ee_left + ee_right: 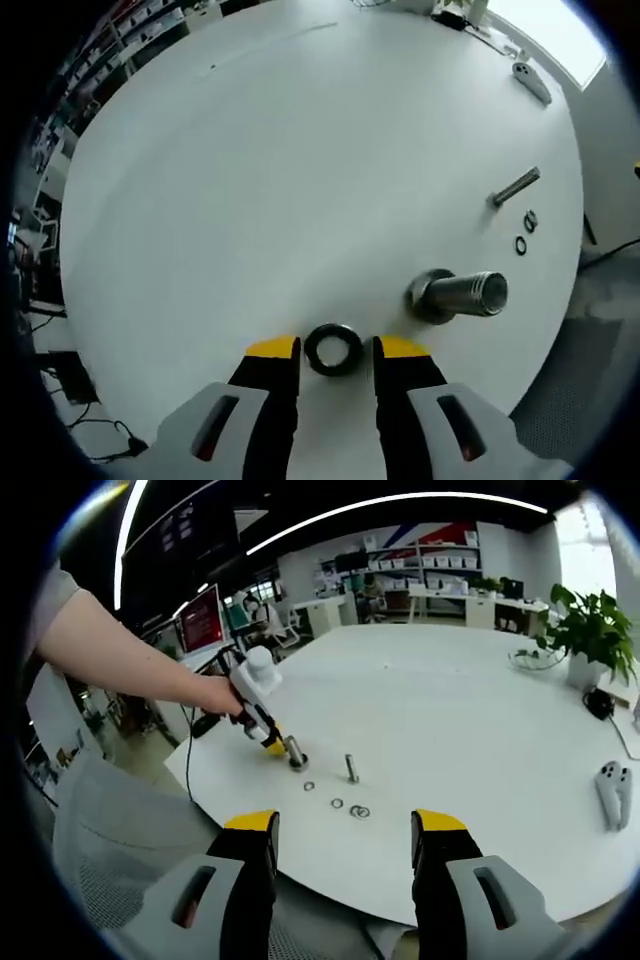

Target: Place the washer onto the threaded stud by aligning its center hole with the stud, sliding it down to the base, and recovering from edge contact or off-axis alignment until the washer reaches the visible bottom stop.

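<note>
Washer (pixel 333 349): lower centre, flat on bench (pixel 300 180), between the parted left gripper (pixel 336 347) fingers, left of threaded stud (pixel 460 295). Rigid, thin, likely slippery; grip opposite outer edges. Right gripper (pixel 345 822) fingers apart, empty.

A bolt (pixel 515 187) and two small rings (pixel 525 232) lie on the white table (pixel 300 160), right of the jaws. A plant (pixel 590 630) stands far right.

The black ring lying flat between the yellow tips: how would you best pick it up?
Pinch the ring across its outer rim, on opposite sides, coming down from above. It lies flat on the table, so no face can be pinched, and the left claw already straddles it, open.
</note>
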`<state>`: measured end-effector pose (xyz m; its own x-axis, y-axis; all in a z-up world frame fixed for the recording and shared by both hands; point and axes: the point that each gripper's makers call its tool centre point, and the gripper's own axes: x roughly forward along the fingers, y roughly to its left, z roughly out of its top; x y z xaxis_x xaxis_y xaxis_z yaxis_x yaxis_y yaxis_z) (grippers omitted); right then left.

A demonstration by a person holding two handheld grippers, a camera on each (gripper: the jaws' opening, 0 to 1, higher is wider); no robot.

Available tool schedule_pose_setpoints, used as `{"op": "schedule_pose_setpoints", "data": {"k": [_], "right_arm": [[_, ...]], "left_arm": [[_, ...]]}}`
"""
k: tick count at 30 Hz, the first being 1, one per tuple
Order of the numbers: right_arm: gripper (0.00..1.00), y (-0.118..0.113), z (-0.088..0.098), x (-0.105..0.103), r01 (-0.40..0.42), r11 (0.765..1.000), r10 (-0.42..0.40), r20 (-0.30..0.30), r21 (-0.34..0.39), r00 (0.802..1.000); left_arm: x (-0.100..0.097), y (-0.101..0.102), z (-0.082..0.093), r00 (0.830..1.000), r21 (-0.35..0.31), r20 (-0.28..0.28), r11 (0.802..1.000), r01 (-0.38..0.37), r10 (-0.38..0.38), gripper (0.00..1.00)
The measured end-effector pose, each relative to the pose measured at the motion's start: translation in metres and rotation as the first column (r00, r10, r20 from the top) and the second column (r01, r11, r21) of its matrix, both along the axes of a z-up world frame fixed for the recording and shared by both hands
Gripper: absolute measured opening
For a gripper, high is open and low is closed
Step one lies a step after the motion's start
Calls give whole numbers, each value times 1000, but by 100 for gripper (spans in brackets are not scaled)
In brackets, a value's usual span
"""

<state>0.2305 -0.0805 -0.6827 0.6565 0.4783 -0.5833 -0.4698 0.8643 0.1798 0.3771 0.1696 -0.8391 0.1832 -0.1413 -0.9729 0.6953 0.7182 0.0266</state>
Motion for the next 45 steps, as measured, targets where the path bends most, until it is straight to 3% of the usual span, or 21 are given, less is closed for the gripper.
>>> {"op": "schedule_pose_setpoints", "data": {"k": [7, 16, 22, 26, 32, 45], "right_arm": [[55, 0, 0, 0, 2, 1000, -2, -2, 1, 1000], [55, 1, 0, -1, -7, 1000, 6, -1, -6, 1000], [55, 0, 1, 0, -3, 1000, 3, 2, -5, 1000], [55, 1, 1, 0, -5, 1000, 5, 5, -5, 1000], [55, 1, 1, -1, -9, 1000, 9, 6, -7, 1000], [55, 2, 1, -1, -14, 1000, 14, 7, -7, 1000]], "left_arm": [[-5, 3, -1, 999, 10, -45, 1000, 16, -16, 24], [-11, 1, -1, 999, 2, -33, 1000, -9, 9, 21], [-27, -3, 0, 999, 1, -37, 1000, 4, -4, 21], [-47, -9, 2, 996, 23, -51, 997, 70, -68, 21], [-48, -2, 0, 999, 16, -48, 1000, 9, -8, 23], [-46, -2, -1, 998, 33, -57, 999, -22, 24, 20]]}}
